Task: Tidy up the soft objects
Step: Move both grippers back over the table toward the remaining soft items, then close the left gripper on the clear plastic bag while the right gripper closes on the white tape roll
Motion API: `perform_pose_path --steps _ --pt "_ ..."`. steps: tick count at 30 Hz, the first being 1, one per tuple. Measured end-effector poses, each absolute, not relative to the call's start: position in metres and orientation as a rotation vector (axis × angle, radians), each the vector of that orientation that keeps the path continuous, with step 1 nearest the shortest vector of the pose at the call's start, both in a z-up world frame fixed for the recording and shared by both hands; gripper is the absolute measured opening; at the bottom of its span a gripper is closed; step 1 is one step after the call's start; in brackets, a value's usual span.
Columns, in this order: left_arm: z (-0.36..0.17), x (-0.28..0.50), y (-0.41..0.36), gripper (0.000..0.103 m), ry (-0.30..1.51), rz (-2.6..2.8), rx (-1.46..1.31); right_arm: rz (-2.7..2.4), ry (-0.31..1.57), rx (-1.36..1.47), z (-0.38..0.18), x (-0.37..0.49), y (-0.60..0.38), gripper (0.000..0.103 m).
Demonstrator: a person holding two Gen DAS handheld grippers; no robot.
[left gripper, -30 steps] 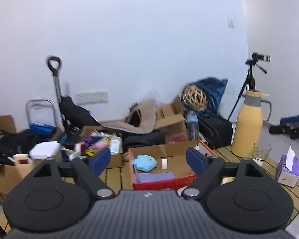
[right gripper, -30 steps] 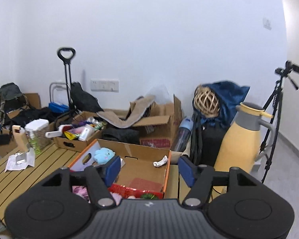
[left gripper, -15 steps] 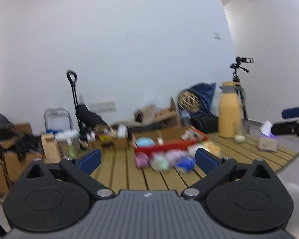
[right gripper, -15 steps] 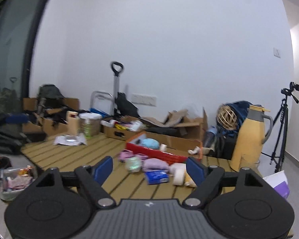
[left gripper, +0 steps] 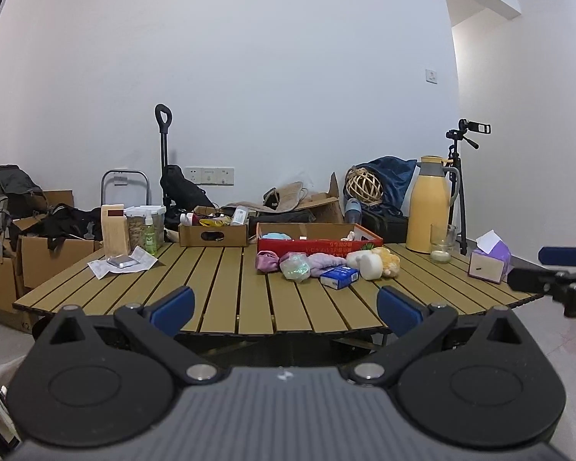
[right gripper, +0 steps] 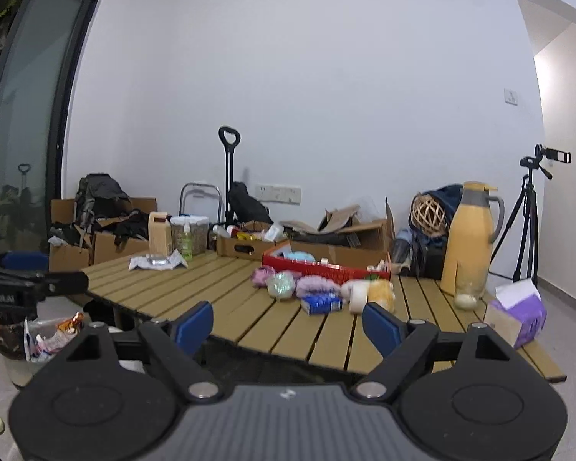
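Both claws stand before the near edge of the slatted bench (left gripper: 226,280), nothing between their pads: the left claw (left gripper: 286,305) gapes wide, and the right claw (right gripper: 288,324) has just been opening. The soft objects lie in a row mid-bench, against the front of the red-sided cardboard box (left gripper: 318,246): pink pouch (left gripper: 267,261), iridescent ball (left gripper: 295,266), lilac cloth (left gripper: 324,259), yellow plush (left gripper: 388,258).

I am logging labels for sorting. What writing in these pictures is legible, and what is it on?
No text reads in full.
Red box: pale print on its front, too blurred.
Blue packet: print too small.
Green spray bottle: label too small.
Left hand-held gripper: white lettering, blurred and cut off.
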State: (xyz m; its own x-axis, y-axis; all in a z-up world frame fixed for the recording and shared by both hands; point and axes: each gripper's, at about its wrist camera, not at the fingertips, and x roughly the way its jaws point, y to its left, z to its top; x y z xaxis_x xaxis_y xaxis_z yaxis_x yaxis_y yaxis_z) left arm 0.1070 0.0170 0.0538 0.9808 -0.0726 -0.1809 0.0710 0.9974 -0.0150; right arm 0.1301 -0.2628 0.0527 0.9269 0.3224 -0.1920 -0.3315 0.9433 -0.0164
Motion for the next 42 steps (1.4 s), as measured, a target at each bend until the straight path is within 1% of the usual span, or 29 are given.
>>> perform_pose_path --steps 10,16,21,30,37,38,39,40,41,42 --pt "0.049 0.107 0.011 0.103 0.193 -0.089 -0.011 0.345 0.187 -0.042 0.047 0.123 -0.260 0.085" --pt "0.044 0.134 0.007 0.103 0.221 -0.090 -0.005 0.338 0.212 -0.034 0.043 0.146 -0.261 0.085" --pt "0.038 0.172 0.005 0.103 0.255 -0.091 0.001 0.330 0.239 -0.017 0.035 0.180 -0.263 0.084" --pt "0.035 0.279 0.000 0.103 0.268 -0.106 0.009 0.302 0.296 0.010 0.024 0.287 -0.266 0.083" --pt "0.033 0.398 -0.006 0.103 0.303 -0.147 0.001 0.259 0.315 0.036 0.019 0.391 -0.269 0.083" --pt "0.032 0.418 -0.007 0.103 0.313 -0.162 -0.012 0.254 0.318 0.036 0.017 0.405 -0.268 0.082" --pt "0.030 0.436 -0.008 0.103 0.330 -0.171 -0.024 0.247 0.325 0.035 0.015 0.419 -0.266 0.078" --pt "0.027 0.456 -0.009 0.099 0.354 -0.173 -0.032 0.234 0.345 0.033 0.012 0.438 -0.263 0.074" --pt "0.024 0.474 -0.013 0.093 0.373 -0.182 -0.027 0.226 0.355 0.033 0.010 0.453 -0.261 0.074" --pt "0.019 0.495 -0.018 0.090 0.389 -0.205 -0.001 0.218 0.364 0.033 0.007 0.470 -0.259 0.072"
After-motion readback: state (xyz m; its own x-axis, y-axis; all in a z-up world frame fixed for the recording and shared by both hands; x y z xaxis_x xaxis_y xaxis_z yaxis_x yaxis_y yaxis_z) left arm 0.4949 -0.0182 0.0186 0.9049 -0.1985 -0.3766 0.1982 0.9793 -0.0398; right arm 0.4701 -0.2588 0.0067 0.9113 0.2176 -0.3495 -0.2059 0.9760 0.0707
